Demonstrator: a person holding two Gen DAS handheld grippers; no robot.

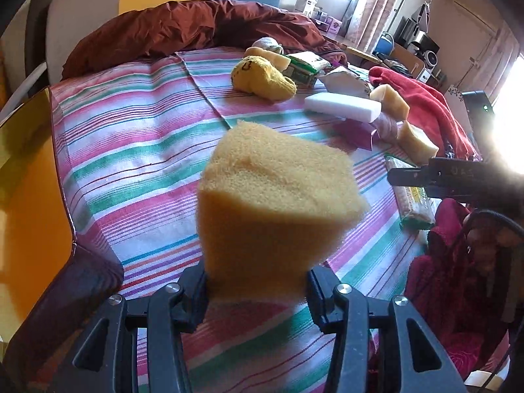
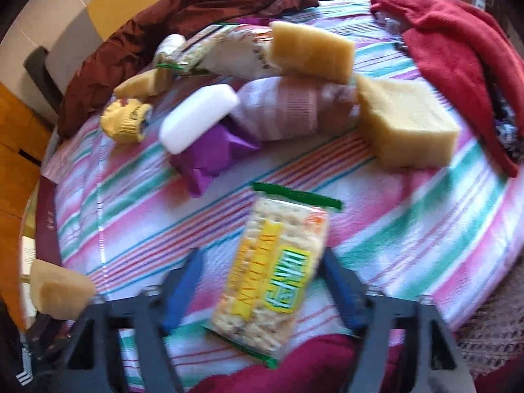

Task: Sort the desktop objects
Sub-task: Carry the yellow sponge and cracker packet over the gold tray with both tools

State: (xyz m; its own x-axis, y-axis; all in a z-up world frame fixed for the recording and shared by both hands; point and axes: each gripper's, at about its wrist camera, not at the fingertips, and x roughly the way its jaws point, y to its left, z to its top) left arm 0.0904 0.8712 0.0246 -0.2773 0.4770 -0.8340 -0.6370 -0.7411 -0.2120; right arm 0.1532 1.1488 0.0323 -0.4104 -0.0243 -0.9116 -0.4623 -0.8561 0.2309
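My left gripper (image 1: 257, 278) is shut on a yellow sponge (image 1: 278, 203) and holds it above the striped cloth (image 1: 131, 163); the sponge also shows at the lower left of the right wrist view (image 2: 59, 290). My right gripper (image 2: 262, 281) is open, its blue pads (image 2: 185, 290) on either side of a cracker packet (image 2: 271, 262) that lies on the cloth. The right gripper also shows at the right edge of the left wrist view (image 1: 393, 177). Further back lie a white eraser block (image 2: 196, 118), a purple packet (image 2: 209, 154), a striped rolled cloth (image 2: 294, 108), two more sponges (image 2: 406, 124) and a yellow glove (image 2: 126, 121).
A dark red jacket (image 1: 183, 29) lies along the far edge. A red towel (image 2: 458, 52) lies at the right. An orange table edge (image 1: 29, 196) shows on the left. More snack packets (image 2: 226, 49) lie at the back.
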